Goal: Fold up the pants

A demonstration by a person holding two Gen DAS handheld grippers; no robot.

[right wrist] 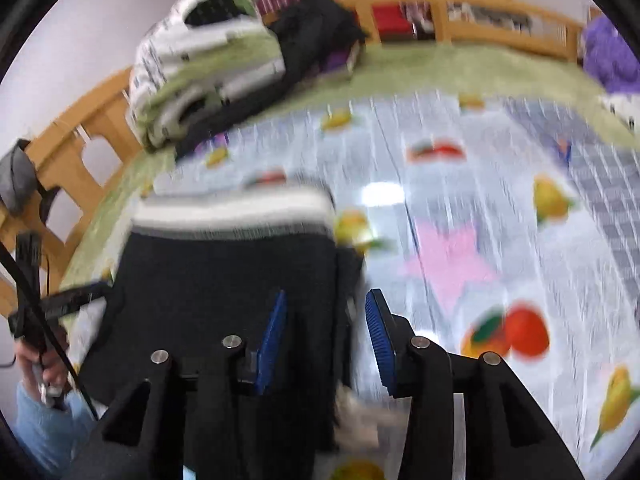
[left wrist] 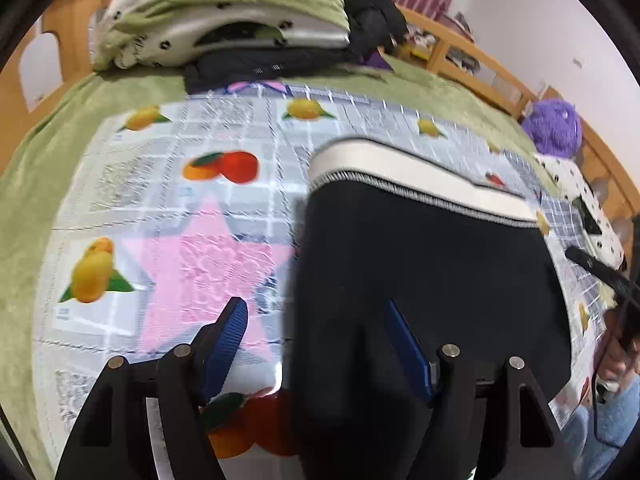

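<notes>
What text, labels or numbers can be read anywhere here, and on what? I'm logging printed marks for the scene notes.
No text here can be read.
Folded quilt: dark printed marks, perhaps lettering, too small and blurred to read.
Fruit-print mat: pictures and grid only, no words visible.
Black pants, white waistband: no label visible.
The right wrist view is motion-blurred throughout.

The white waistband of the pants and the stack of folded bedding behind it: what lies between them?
In the left wrist view, only the fruit-printed mat and a dark garment under the bedding lie beyond the waistband.

R view blurred, pants (right wrist: 224, 288) hem cut off
</notes>
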